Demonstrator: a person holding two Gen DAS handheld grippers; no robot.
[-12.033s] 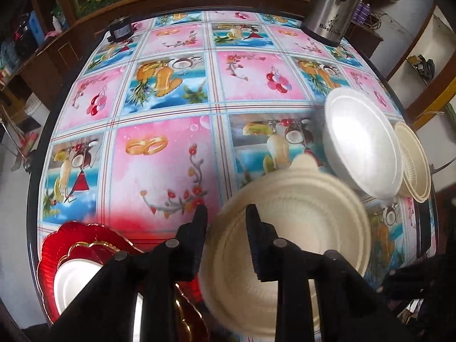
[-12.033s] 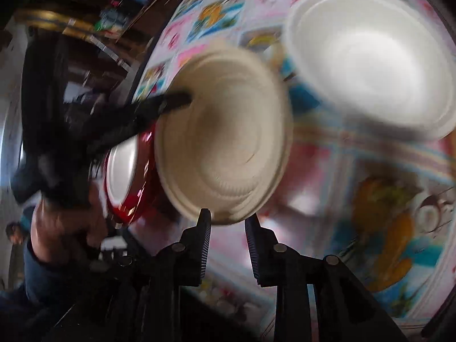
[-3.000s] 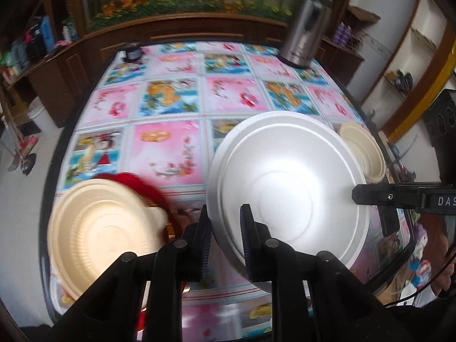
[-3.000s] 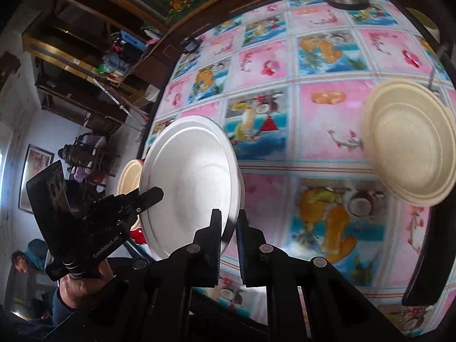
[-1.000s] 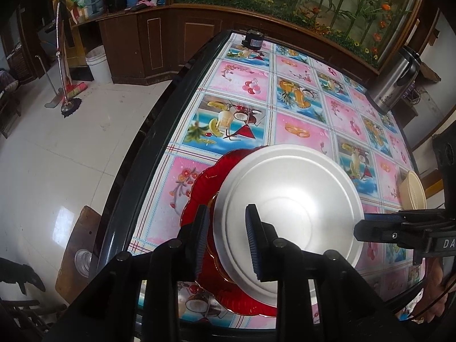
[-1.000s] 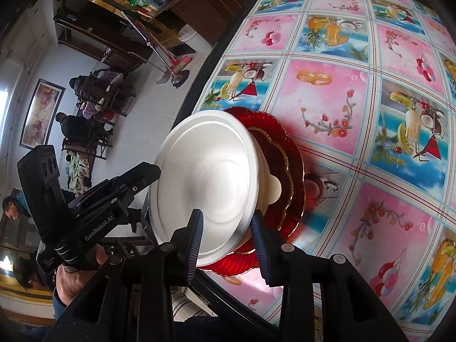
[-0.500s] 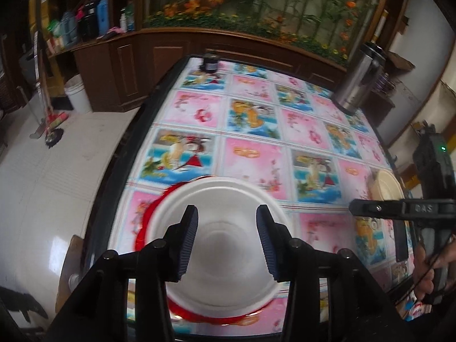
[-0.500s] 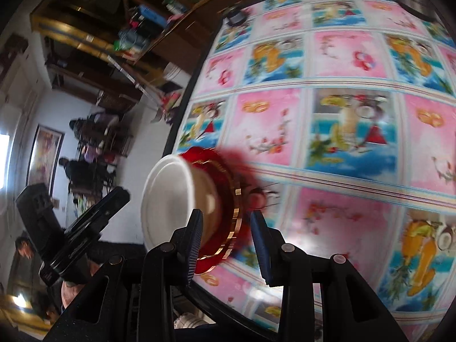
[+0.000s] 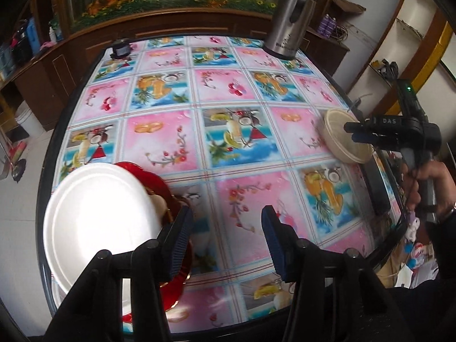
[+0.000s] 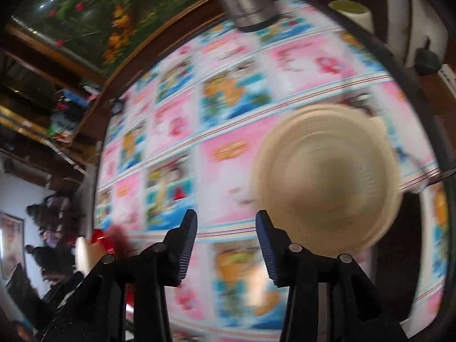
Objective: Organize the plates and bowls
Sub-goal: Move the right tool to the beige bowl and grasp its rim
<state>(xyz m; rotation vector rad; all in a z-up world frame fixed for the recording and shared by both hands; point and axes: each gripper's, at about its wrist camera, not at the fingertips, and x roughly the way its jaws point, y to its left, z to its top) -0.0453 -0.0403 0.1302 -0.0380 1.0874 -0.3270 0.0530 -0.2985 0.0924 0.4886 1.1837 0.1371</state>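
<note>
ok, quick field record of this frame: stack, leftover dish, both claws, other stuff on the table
stack: white plate on top of red plates, at the table's near left edge
leftover dish: beige bowl alone near the right edge
left claw: open, nothing between its fingers; jaws just opened
right claw: open, empty, bowl just ahead to its right; view blurred; jaws just opened
other items: steel flask at the far edge
surface: table with fruit-print cloth
</note>
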